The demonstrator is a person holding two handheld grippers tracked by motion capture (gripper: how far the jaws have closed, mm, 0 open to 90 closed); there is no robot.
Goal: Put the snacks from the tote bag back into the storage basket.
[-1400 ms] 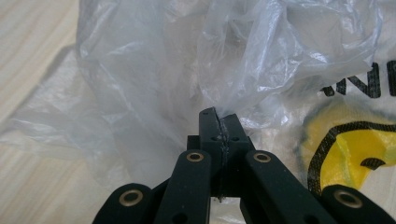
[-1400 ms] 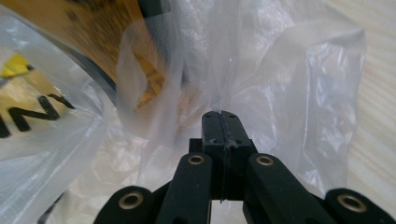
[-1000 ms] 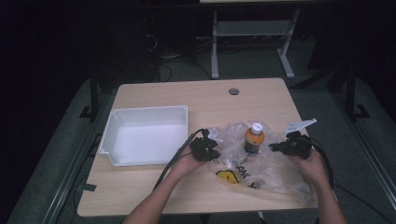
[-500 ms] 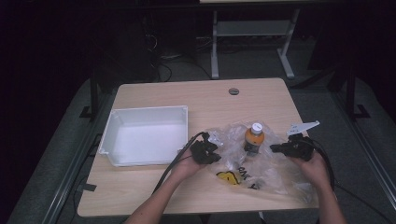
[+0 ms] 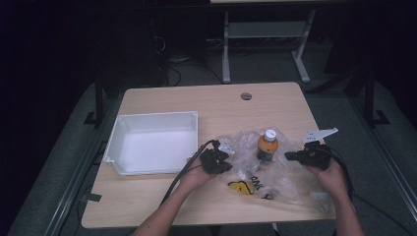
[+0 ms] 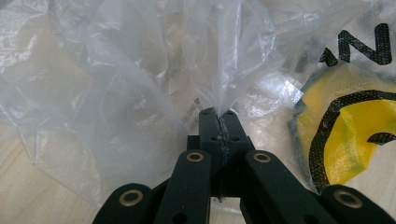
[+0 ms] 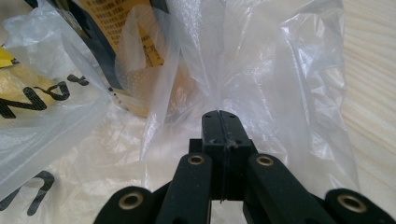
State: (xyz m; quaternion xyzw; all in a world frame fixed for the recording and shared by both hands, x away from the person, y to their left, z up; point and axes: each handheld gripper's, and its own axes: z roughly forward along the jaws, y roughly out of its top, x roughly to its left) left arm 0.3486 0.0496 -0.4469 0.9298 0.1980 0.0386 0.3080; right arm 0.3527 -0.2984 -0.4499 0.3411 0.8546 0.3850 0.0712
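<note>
So there's one clear plastic bag (image 5: 275, 174) lying crumpled on the right half of the wooden table (image 5: 206, 101), with yellow and black print on it. One orange bottle (image 5: 267, 146) with a white cap stands upright in the middle of it, and I honestly can't tell if the film wraps all the way around it or just bunches up beside it. In the right gripper view only a slice of the bottle's label (image 7: 126, 42) comes through the plastic, text too blurry to read.

Both grippers are clamped tight on the bag. The left gripper (image 6: 218, 114) has its jaws pressed together with a pleat of film pinched at the tips, on the bag's left edge. The right gripper (image 7: 220, 113) does the same on the right edge, and its own jaws cover the pinched bit.

The print (image 6: 355, 135) is cut off at the frame, so no full word.

One white tray (image 5: 120, 135) sits well left of the bag. One small round grommet (image 5: 246, 96) sits near the far edge.
</note>
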